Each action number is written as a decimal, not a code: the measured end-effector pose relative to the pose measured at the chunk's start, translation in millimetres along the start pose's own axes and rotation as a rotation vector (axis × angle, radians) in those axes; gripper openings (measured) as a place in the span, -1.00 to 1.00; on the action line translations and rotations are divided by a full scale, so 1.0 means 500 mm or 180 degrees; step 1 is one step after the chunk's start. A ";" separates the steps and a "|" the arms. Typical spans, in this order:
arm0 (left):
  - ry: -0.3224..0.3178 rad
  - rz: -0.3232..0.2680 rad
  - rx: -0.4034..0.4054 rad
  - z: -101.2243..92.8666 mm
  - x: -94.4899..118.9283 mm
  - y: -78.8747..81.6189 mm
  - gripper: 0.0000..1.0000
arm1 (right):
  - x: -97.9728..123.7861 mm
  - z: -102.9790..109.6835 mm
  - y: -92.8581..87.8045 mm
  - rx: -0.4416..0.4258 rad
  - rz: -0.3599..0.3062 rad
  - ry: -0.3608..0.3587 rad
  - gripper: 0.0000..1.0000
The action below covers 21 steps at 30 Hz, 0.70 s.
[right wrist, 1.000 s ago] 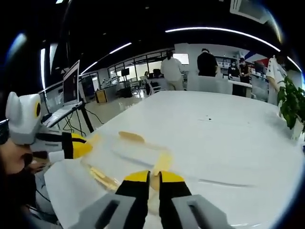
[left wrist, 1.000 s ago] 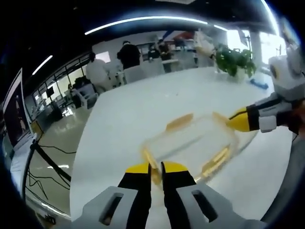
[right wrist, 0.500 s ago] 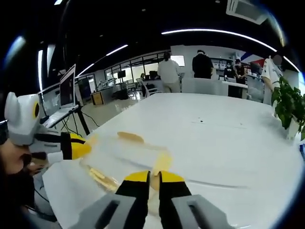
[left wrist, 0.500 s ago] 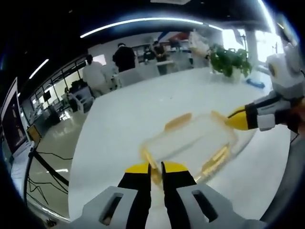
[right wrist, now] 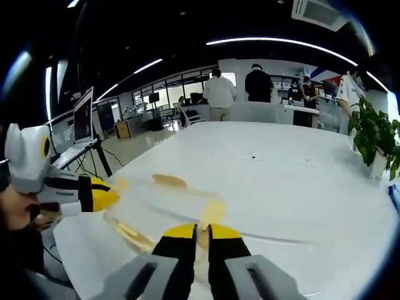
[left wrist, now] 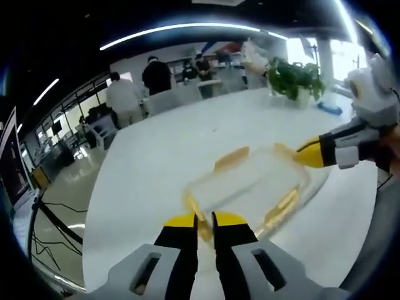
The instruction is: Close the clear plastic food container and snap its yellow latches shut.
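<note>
The clear plastic container lies on the white table, with yellow latches on its sides. My left gripper is shut on the latch at the container's near end. The right gripper reaches in from the right, its yellow tips at the opposite end. In the right gripper view the container lies just ahead, and my right gripper is shut on a yellow latch. The left gripper comes in from the left at the far end.
A potted plant stands at the table's far end, with a small blue thing near it. People stand at desks behind. A laptop on a stand and floor cables lie beyond the table's edge.
Both views have drifted slightly with the hands. The container and the two grippers keep the same places relative to one another.
</note>
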<state>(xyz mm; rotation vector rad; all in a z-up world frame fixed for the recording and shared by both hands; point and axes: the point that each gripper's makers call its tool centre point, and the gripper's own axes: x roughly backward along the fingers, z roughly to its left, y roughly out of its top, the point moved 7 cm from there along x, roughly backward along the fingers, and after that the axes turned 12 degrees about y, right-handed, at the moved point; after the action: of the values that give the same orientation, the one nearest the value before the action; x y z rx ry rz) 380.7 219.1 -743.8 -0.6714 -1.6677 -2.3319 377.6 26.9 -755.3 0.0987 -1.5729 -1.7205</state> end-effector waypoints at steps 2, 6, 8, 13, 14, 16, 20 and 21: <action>-0.0012 -0.0004 -0.0005 -0.004 0.000 0.003 -0.90 | 0.004 -0.002 0.000 -0.0005 -0.0004 -0.0006 -0.96; -0.0037 -0.0005 -0.0027 -0.013 -0.002 0.006 -0.90 | 0.012 -0.008 -0.002 -0.0018 -0.0013 -0.0029 -0.96; -0.0054 -0.0003 -0.0032 -0.020 -0.003 0.008 -0.90 | 0.017 -0.013 -0.003 -0.0025 -0.0016 -0.0044 -0.96; -0.0078 -0.0015 -0.0030 -0.037 -0.002 0.012 -0.90 | 0.030 -0.025 -0.003 -0.0037 -0.0029 -0.0080 -0.96; -0.0082 -0.0018 -0.0032 -0.040 -0.002 0.013 -0.89 | 0.034 -0.027 -0.003 -0.0036 -0.0028 -0.0088 -0.96; -0.0092 -0.0020 -0.0031 -0.046 -0.001 0.015 -0.89 | 0.038 -0.031 -0.004 -0.0036 -0.0027 -0.0099 -0.96; -0.0107 -0.0025 -0.0035 -0.058 -0.001 0.018 -0.89 | 0.047 -0.037 -0.005 -0.0042 -0.0028 -0.0120 -0.96; -0.0111 -0.0026 -0.0037 -0.059 -0.001 0.019 -0.89 | 0.051 -0.040 -0.005 -0.0040 -0.0027 -0.0122 -0.96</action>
<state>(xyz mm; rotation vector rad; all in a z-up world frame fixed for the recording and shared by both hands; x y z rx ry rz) 377.6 188.0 -743.7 -0.7128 -1.6758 -2.3506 369.6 -4.0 -751.2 0.0666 -1.5915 -1.7479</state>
